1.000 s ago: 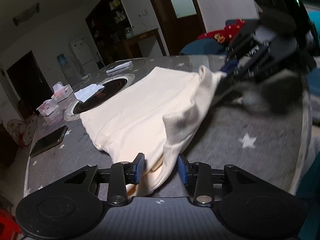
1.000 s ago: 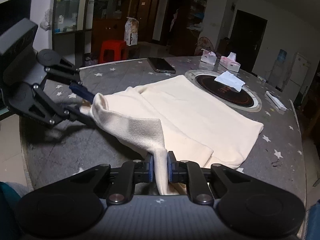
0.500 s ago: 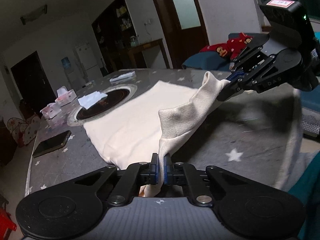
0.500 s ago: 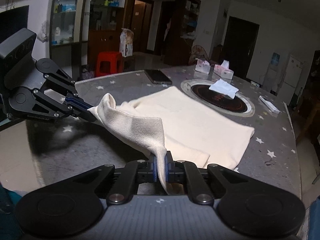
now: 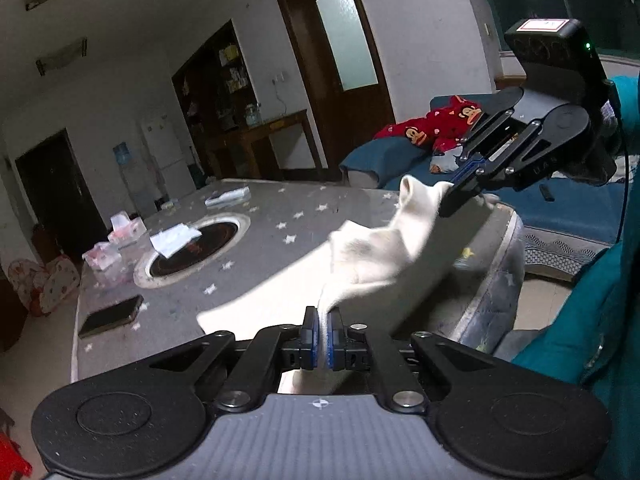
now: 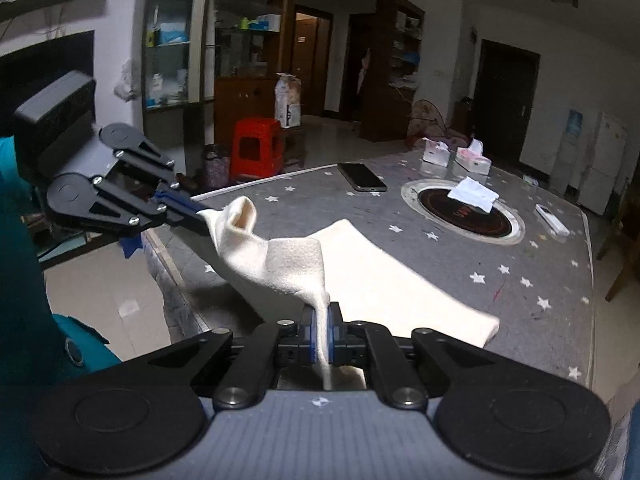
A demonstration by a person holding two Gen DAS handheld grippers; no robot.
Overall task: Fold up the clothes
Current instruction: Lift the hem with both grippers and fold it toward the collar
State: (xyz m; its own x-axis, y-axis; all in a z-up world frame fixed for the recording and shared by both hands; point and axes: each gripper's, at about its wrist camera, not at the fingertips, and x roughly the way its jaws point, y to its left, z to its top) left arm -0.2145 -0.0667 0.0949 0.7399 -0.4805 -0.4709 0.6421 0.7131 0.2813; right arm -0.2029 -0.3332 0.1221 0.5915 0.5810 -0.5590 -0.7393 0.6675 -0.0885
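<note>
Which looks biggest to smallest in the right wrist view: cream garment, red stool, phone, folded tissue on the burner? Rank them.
1. cream garment, by far
2. red stool
3. phone and folded tissue look alike; unranked. The stool stands farther off, so its rank is apparent only.

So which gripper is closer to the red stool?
Left. The left gripper holds the cloth at the table edge nearest the red stool; the right gripper holds it farther off.
</note>
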